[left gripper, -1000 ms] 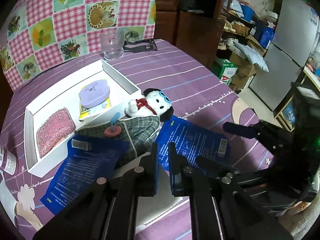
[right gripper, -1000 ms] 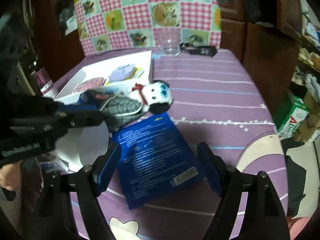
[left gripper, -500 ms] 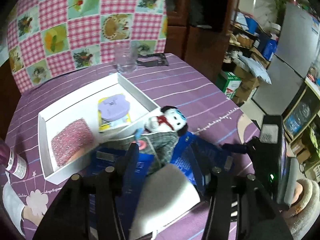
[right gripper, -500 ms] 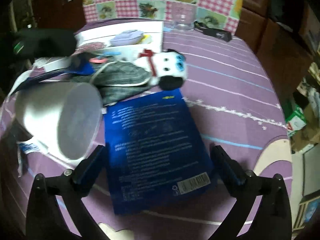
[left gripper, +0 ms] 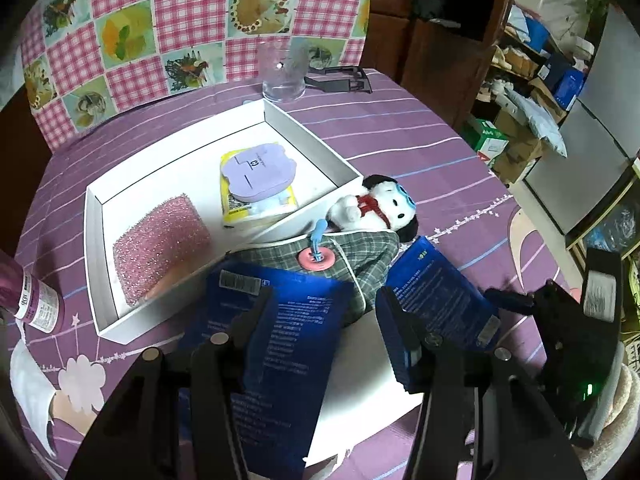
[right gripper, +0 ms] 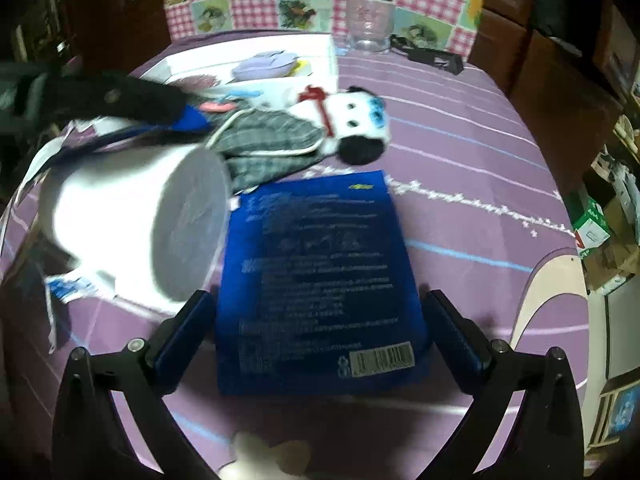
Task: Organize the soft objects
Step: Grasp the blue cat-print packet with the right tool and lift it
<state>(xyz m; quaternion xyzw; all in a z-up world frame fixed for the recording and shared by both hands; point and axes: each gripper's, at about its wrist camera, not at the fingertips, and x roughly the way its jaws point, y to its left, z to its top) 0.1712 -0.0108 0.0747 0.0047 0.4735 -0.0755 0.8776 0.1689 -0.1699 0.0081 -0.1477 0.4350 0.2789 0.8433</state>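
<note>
A: Well, start big — what fills the view?

B: Round table under a purple striped cloth (left gripper: 400, 128), a pink checked patchwork hanging behind it, cluttered shelves and boxes off to one side. Near the far edge sits a shallow white cardboard box (left gripper: 308, 136) holding a pink glittery sponge (left gripper: 160, 244) and a lilac pad on a yellow packet (left gripper: 258, 172).

A: And the soft things not yet boxed?

B: A flat dark-blue plastic pouch (right gripper: 320, 280) lies directly ahead of the right gripper (right gripper: 316, 328), its long axis running away from the jaws, barcode end nearest. The jaws are spread wide to either side of that end; I can't tell whether the pads touch it. A second dark-blue pouch (left gripper: 280, 344) and a white roll (left gripper: 360, 380) lie under the left gripper (left gripper: 324, 328), jaws half spread, pinching nothing.

A: Which hand is nearer?

B: Right one, I'd judge. Beyond the pouch, the white-and-black plush dog in grey plaid cloth (right gripper: 344, 124) leans against the box wall
</note>
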